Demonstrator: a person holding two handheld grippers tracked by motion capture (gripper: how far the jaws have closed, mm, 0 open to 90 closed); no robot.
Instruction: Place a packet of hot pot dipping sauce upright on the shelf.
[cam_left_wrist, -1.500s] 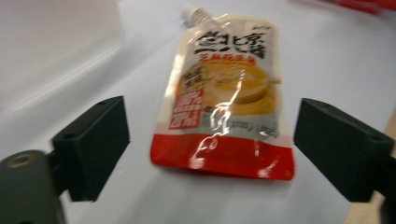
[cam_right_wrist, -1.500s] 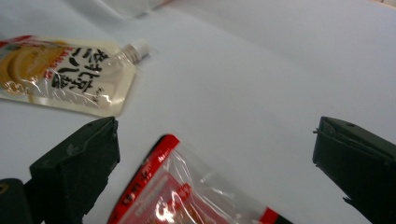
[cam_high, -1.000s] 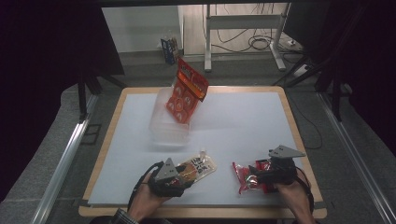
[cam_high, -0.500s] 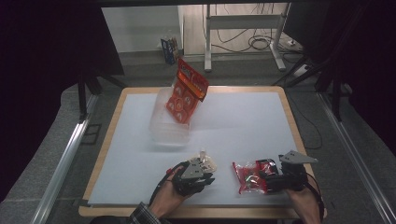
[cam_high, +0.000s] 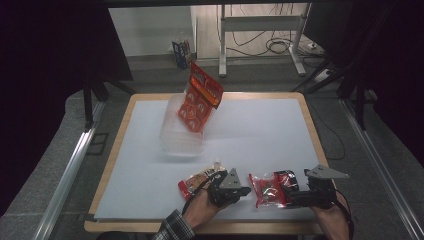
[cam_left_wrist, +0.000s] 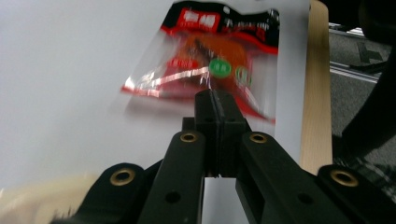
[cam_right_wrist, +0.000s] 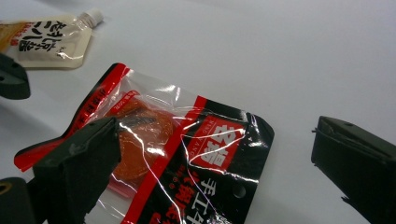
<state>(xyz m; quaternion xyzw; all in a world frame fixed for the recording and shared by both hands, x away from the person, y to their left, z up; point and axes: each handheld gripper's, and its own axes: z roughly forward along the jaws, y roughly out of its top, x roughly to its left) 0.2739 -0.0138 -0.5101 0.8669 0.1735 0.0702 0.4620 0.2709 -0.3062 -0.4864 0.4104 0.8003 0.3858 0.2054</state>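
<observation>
With the left claw (cam_high: 227, 187) pinched empty, the wide-open right claw (cam_right_wrist: 224, 163) should settle squarely astride the red packet (cam_right_wrist: 182, 154) at lower centre before squeezing.

Chinese characters on red snack pouch (cam_right_wrist: 187, 158)

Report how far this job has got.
Done: one orange snack bag stands in the clear bin. In hand: the right gripper has open jaws straddling the red packet on the table; the left gripper is shut, pointing at that packet. Remaining: the red packet and the spouted pouch lie outside the bin.
</observation>
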